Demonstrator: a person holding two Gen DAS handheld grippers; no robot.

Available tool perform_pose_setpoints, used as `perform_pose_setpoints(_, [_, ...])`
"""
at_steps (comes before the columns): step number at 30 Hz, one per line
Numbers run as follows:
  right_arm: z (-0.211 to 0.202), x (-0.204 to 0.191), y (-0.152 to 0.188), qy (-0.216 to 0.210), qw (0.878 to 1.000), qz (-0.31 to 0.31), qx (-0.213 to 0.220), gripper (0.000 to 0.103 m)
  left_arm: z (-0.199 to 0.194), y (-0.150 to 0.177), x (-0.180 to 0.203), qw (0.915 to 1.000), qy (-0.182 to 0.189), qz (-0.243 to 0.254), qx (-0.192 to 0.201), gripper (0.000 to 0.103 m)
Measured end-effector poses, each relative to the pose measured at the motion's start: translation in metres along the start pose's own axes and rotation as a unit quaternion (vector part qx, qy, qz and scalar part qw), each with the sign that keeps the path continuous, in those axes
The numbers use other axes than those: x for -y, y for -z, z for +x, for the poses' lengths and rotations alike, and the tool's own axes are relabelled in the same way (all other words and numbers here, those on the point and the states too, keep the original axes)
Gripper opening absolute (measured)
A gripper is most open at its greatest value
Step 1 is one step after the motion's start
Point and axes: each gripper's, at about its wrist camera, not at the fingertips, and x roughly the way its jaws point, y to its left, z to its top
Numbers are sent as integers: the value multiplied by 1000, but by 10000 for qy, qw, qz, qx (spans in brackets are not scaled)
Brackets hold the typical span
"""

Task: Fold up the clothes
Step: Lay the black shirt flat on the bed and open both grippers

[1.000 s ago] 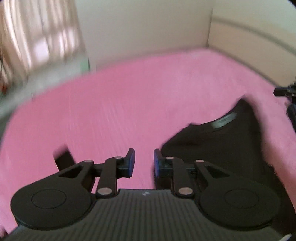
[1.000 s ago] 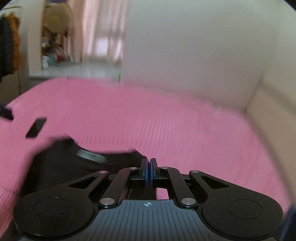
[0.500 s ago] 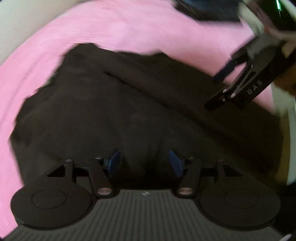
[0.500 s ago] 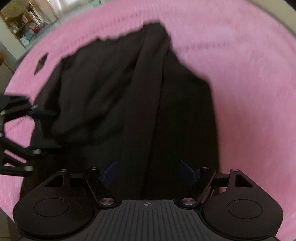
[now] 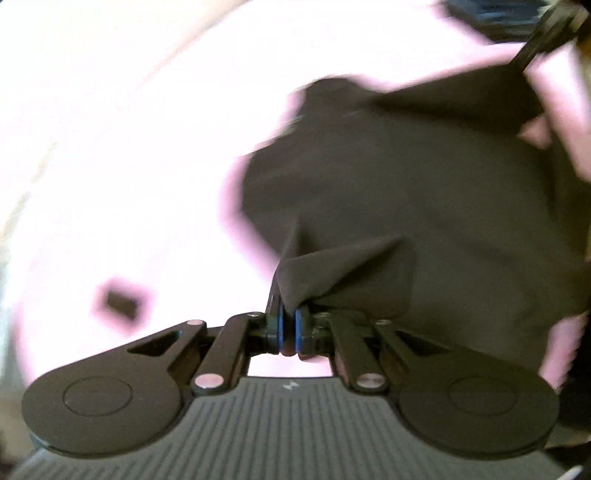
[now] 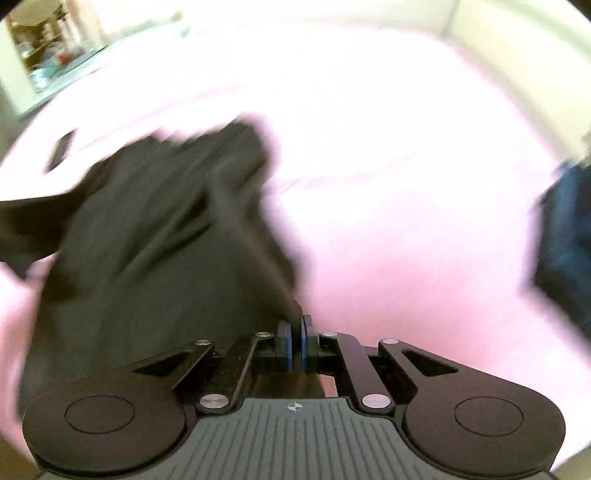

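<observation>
A black garment lies crumpled on the pink bed cover. My left gripper is shut on a bunched corner of it, and the cloth rises from the blue pads. In the right wrist view the same black garment stretches away to the left, and my right gripper is shut on its near edge. The other gripper's black arm shows at the top right of the left wrist view. Both views are blurred by motion.
A small dark rectangular object lies on the pink cover left of the garment. A dark blue cloth sits at the right edge. A cream headboard or wall borders the bed; a cluttered shelf stands far left.
Half a second ago both grippers stood open over the flat garment. Now both have shut on its edges and the cloth is lifted and bunched.
</observation>
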Motion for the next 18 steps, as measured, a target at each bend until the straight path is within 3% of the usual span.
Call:
perform_pose_setpoints(3, [-2,49,-34,1077,9936,-19,348,4,2,37,-49,9905,-1141,-471,-601,8])
perform_pose_setpoints(4, [3,60,-41,1405,9894,65,354,17,7,48,-57,9827,-1494,-638,-885,8])
perform_pose_setpoints(5, [8,69,-46,1626,9860,203,314,34,11,57,-65,9733,-1801,-818,-1169,16])
perform_pose_setpoints(6, [12,74,-50,1687,9845,355,326,81,15,65,-66,9655,-1939,-1043,-1388,23])
perform_pose_setpoints(7, [16,72,-52,1535,9859,529,408,96,16,70,-62,9616,-1921,-1294,-1470,35])
perform_pose_setpoints(8, [20,68,-52,1328,9879,657,451,96,17,76,-58,9571,-1902,-1543,-1551,39])
perform_pose_setpoints(10, [28,46,-45,881,9939,604,286,96,19,83,-37,9549,-1576,-2017,-1502,44])
perform_pose_setpoints(14, [49,-9,-1,-219,9985,435,-245,96,35,89,31,9547,-304,-2681,-1254,48])
perform_pose_setpoints(18, [58,-51,69,-913,9901,320,-1018,96,48,107,100,9364,964,-3203,-1060,51])
